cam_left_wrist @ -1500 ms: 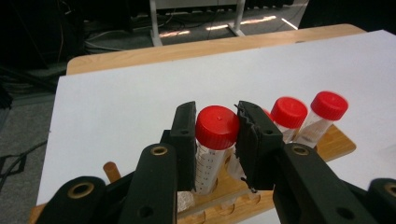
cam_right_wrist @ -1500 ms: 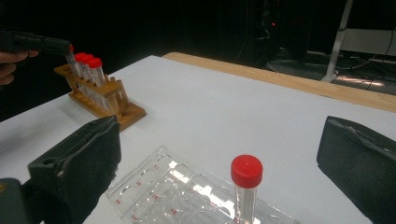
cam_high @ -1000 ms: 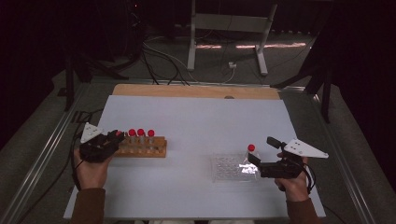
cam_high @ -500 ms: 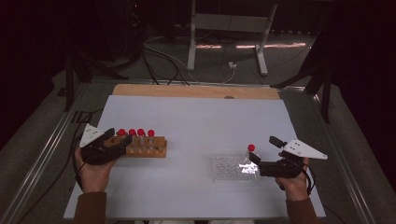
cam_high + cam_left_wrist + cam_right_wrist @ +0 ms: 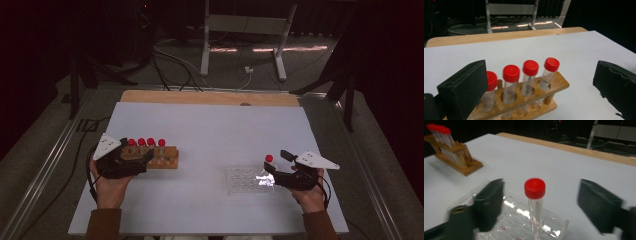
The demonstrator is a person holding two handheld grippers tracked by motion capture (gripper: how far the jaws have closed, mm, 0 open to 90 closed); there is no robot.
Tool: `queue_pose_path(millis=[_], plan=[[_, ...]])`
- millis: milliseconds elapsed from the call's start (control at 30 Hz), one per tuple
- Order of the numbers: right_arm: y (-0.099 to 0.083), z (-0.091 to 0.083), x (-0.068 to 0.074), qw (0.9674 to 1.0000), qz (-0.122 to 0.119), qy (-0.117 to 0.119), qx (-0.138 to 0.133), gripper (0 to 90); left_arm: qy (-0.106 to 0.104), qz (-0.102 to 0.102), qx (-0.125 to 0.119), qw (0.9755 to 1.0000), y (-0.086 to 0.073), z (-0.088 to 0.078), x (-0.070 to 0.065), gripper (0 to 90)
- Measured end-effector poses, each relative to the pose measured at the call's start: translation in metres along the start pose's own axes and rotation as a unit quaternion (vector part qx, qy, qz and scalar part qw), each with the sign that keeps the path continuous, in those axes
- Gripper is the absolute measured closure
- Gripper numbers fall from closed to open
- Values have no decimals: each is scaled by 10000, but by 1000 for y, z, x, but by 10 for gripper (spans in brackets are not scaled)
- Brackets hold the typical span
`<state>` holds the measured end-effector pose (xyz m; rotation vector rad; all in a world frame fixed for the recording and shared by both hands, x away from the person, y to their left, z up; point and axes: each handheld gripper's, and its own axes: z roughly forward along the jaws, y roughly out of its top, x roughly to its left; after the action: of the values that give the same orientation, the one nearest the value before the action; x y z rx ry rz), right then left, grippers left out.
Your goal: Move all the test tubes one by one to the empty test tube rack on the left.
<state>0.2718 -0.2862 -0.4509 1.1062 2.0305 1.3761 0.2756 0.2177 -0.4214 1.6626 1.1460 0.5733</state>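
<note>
Four red-capped tubes [image 5: 524,80] stand upright in the wooden rack [image 5: 534,100] between my left gripper's [image 5: 134,161] spread jaws; right gripper [image 5: 276,172] likewise gapes.

Left tongs [image 5: 142,159] at wooden rack [image 5: 159,159] — open.

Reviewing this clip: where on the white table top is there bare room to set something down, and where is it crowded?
Bare: the white table top from the wooden back edge strip down to both racks, and the gap between the wooden rack of red-capped tubes and the clear plastic rack. Crowded: around the left gripper and right gripper.
</note>
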Motion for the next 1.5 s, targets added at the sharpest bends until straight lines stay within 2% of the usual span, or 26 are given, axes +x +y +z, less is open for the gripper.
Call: queue_pose_path(millis=[33,100,167,367,567,833,1267,1500], plan=[[-2,2,0,10000,-27,-39,14,312,-16,8,7,10000,0,0,-1,6],[-6,5,1,10000,-56,24,29,419,-68,21,42,10000,0,2,-3,6],[-9,8,2,9999,-141,27,83,492,-118,37,67,9999,0,2,-5,6],[-16,16,1,9994,-130,136,301,678,-175,73,-13,9998,2,-3,-8,6],[-19,21,1,9990,-150,139,400,724,-227,132,-48,9996,5,-5,-12,6],[-19,20,1,9991,-172,75,387,744,-259,176,29,9995,3,-1,-14,6],[-5,5,2,9997,-248,60,5,748,-349,241,91,9991,5,2,-21,6],[5,-6,5,9993,-310,14,-220,748,-528,350,129,9979,13,5,-32,6]])
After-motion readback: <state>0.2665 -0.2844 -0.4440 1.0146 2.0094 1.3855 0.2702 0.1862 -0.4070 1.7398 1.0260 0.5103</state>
